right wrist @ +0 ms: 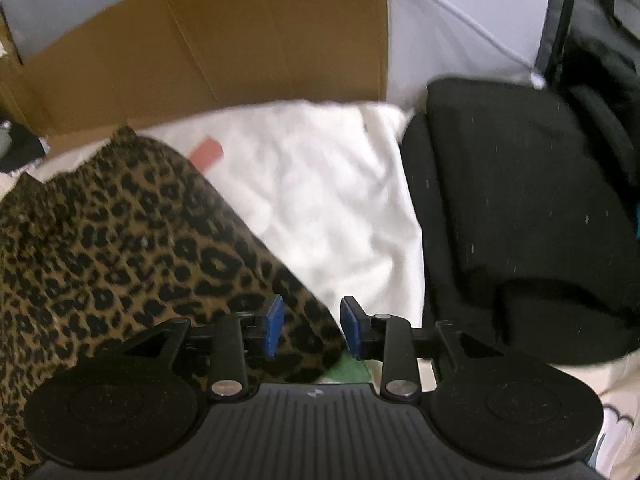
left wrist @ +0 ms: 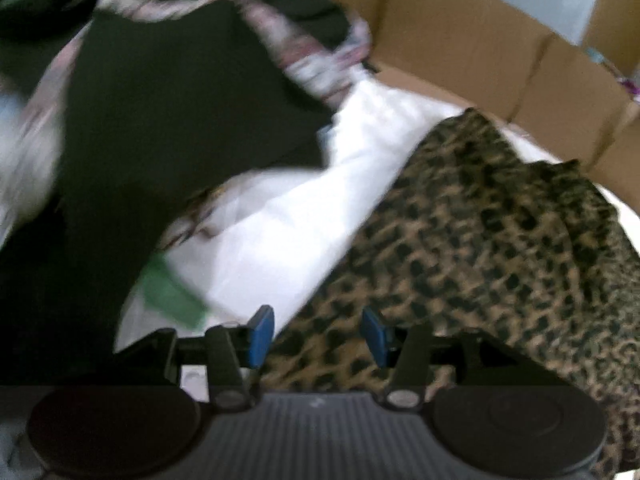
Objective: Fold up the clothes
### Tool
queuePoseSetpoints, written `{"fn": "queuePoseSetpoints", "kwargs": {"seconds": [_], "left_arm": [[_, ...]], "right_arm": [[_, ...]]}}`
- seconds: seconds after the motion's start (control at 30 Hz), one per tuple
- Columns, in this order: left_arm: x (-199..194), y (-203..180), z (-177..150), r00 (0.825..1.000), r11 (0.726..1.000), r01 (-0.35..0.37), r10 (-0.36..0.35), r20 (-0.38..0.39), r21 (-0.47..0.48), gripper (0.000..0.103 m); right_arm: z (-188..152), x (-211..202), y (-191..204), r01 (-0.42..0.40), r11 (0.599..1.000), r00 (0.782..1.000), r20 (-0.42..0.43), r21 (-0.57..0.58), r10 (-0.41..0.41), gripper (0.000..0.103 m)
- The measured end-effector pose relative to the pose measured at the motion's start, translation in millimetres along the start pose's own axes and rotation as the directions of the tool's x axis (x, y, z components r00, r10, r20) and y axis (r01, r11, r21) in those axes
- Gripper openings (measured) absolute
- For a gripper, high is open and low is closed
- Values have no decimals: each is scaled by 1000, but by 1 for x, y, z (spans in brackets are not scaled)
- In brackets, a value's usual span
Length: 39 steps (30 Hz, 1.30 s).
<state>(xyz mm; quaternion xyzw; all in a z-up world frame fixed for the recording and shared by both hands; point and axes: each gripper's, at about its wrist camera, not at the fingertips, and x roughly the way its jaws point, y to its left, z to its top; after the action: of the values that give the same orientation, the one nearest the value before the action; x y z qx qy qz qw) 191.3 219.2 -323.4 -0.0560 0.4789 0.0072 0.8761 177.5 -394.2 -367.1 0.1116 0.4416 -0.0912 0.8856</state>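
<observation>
**Ana:** Left wrist view first, nearest things. What do the fingers show?

**Ben:** The left gripper (left wrist: 318,334) has its blue pads (left wrist: 262,334) spread apart with a clear gap, nothing between them. Right under and beyond that gap lies the leopard-print garment (left wrist: 480,240), running off the right and bottom edges, so its full shape is cut off.

**Ana:** And to its left?

**Ben:** A white cloth (left wrist: 304,216), touching the leopard print along a diagonal line. A green patch (left wrist: 172,292) sits at its near edge; too blurred to say what it is. Beyond that a dark garment (left wrist: 172,120) with a pale patterned trim (left wrist: 316,60), heavily smeared. Farthest back, a cardboard box wall (left wrist: 500,56).

**Ana:** Right wrist view?

**Ben:** The right gripper (right wrist: 312,326) is parted too, a narrower gap, empty. The leopard-print garment (right wrist: 120,248) lies under the left finger and spreads leftward out of frame; its near corner is hidden by the gripper body. Past it, a white sheet (right wrist: 328,192) with a small reddish patch (right wrist: 207,153). A folded black garment (right wrist: 520,208) sits on the right, touching the white. Cardboard (right wrist: 224,40) stands behind.

**Ana:** Is either gripper touching fabric?

**Ben:** I can't tell; both views are blurred.
</observation>
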Motion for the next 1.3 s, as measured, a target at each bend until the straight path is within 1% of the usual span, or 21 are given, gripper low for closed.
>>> {"fn": "queuePoseSetpoints", "kwargs": {"seconds": [0.07,0.2,0.3,0.4,0.47,0.53,0.63,0.73,0.8,0.87,0.97,1.03,1.1,1.17,1.3], "left_arm": [[0,-13,9,999,999,32,-33,22,31,53],[11,-33,22,997,994,74,-76,27,80,53],[17,-44,30,994,990,105,-106,6,99,53],[24,-55,38,990,980,138,-132,-47,143,53],[30,-63,43,988,974,149,-138,-71,174,53],[36,-71,48,986,967,163,-151,-76,196,53],[47,-84,53,986,958,168,-158,-58,234,53],[58,-93,56,984,959,176,-175,-28,224,53],[66,-99,57,984,960,175,-179,-2,219,52],[73,-105,58,984,962,171,-179,19,213,52],[85,-112,58,982,964,169,-182,47,206,52],[93,-115,58,985,967,149,-163,56,209,52],[100,-115,57,986,972,144,-156,52,185,52],[106,-115,57,988,977,140,-149,49,162,52],[114,-114,65,991,981,121,-128,35,152,52]], "right_arm": [[6,-4,2,-10,1000,1000,28,4,10,38],[17,-4,8,-35,999,998,60,33,33,38],[21,0,19,-73,997,996,48,9,73,38],[17,10,26,-170,985,985,-15,1,170,39],[14,18,33,-159,987,986,-55,-39,156,39],[12,21,38,-150,987,988,-43,-52,148,39],[12,26,42,-158,987,987,-5,-23,158,39],[15,38,46,-135,990,991,13,32,134,39],[18,44,51,-145,988,989,16,51,144,39],[22,46,59,-155,987,988,19,28,155,39],[26,51,72,-172,985,985,-2,-27,172,39],[28,55,79,-194,979,981,-16,-58,193,39],[30,59,86,-212,974,977,-23,-84,211,39],[32,66,91,-205,974,979,-38,-95,202,39],[39,83,99,-205,972,977,-74,-111,198,38]]}}
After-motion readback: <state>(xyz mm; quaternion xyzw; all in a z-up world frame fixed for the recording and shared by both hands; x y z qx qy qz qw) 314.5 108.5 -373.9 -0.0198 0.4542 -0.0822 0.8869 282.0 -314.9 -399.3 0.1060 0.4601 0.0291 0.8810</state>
